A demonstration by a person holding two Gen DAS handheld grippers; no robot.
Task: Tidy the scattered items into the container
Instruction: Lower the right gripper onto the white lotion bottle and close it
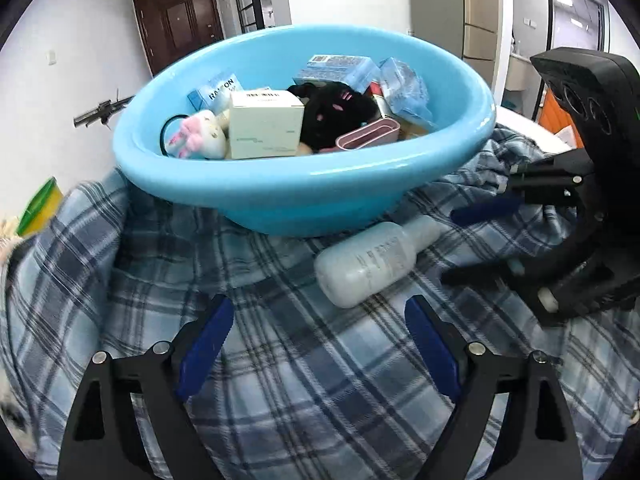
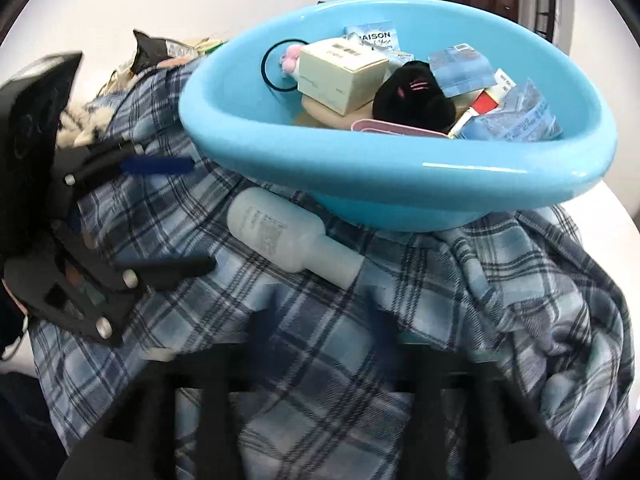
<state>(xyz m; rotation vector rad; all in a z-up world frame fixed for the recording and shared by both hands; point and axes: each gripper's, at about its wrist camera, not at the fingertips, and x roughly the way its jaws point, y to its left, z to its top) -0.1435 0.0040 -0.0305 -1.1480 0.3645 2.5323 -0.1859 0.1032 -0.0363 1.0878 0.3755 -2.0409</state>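
Your left gripper [image 1: 320, 344]: jaws wide, empty. Your right gripper [image 1: 472, 244]: jaws apart, empty. Bottle [image 1: 372, 264]: lying on plaid cloth [image 1: 280, 360], between both grippers, against the filled basin [image 1: 280, 196].

**Basin on the cloth, bottle lying before it**

In the left wrist view the basin [image 1: 304, 196] sits in the upper middle of the frame, on the plaid cloth [image 1: 280, 360]. In it, a box [image 1: 266, 124] lies left of centre, a plush toy [image 1: 336, 114] to its right, and a soft toy [image 1: 200, 138] at far left. The bottle [image 1: 376, 264] lies on the cloth, just below the basin, right of centre.
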